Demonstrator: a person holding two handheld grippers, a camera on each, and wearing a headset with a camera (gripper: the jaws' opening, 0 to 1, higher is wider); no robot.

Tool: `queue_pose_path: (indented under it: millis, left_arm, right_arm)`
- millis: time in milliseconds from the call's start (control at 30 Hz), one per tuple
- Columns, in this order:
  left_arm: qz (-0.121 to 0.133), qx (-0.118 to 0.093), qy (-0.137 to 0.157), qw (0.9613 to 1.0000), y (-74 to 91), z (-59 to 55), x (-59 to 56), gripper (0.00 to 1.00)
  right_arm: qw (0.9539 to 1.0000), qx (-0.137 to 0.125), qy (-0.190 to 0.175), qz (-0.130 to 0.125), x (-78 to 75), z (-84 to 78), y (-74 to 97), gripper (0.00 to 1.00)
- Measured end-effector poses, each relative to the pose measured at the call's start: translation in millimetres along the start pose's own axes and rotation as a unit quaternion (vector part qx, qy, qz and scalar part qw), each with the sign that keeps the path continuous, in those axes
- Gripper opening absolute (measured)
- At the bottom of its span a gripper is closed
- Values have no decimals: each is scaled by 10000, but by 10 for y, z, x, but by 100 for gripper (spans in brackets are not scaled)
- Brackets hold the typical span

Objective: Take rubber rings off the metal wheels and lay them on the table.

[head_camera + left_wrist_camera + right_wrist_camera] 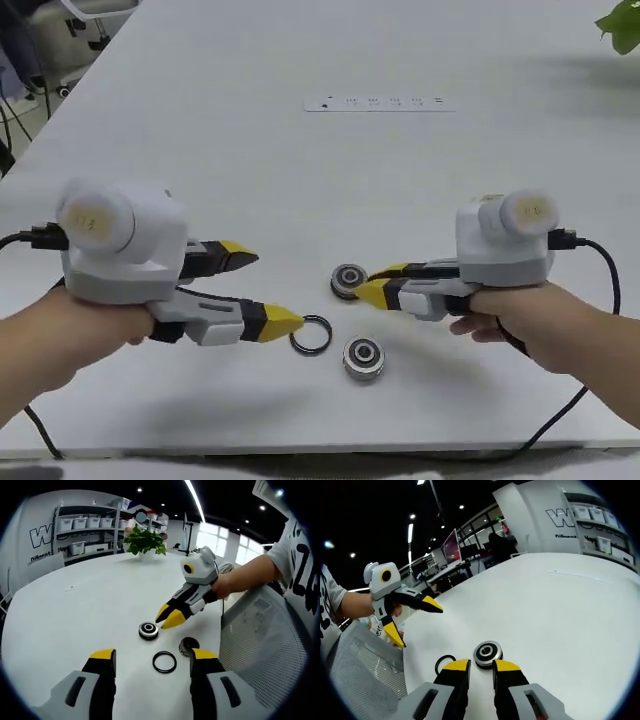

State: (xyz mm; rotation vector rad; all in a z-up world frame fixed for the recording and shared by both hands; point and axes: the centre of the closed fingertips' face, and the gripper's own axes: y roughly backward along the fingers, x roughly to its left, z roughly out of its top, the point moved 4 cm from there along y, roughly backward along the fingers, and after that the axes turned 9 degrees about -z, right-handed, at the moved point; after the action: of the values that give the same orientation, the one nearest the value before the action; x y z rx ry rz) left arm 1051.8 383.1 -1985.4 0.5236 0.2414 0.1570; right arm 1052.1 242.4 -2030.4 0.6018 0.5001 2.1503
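1. Rubber ring, the one already off its wheel, lies flat on the tabletop just ahead of my left hand-held gripper. Its jaws are spread wide and carry nothing. I read that as a released pose, with the ring laid down as the task asks.
2. My right hand-held gripper has its jaws drawn in to a narrow gap, also empty, with the tips just beside the ringed wheel. I judge the narrow set suits nipping that wheel's black band.
3. That wheel lies flat between the two grippers, so one could steady it while the other peels.
4. The bare metal wheel sits near the loose ring on the side towards me, apart from both grippers. It looks finished with.
5. Farther out, a power strip and a potted plant stand well apart from the work.
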Motion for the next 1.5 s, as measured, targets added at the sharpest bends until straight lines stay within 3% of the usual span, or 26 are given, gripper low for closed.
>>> queue_pose_path:
  millis: [433,733,1500]
  left_arm:
    - [-123,102,56,9999,-229,24,62,54]
    - [-193,163,37,9997,-356,53,93,51]
    - [-360,219,114,9990,-693,148,121,42]
  right_arm:
    - [9982,125,549,-223,-141,-92,-54,18]
    - [9967,122,780,-213,-115,-103,-113,18]
    - [9955,42,902,-274,-113,-122,-157,14]
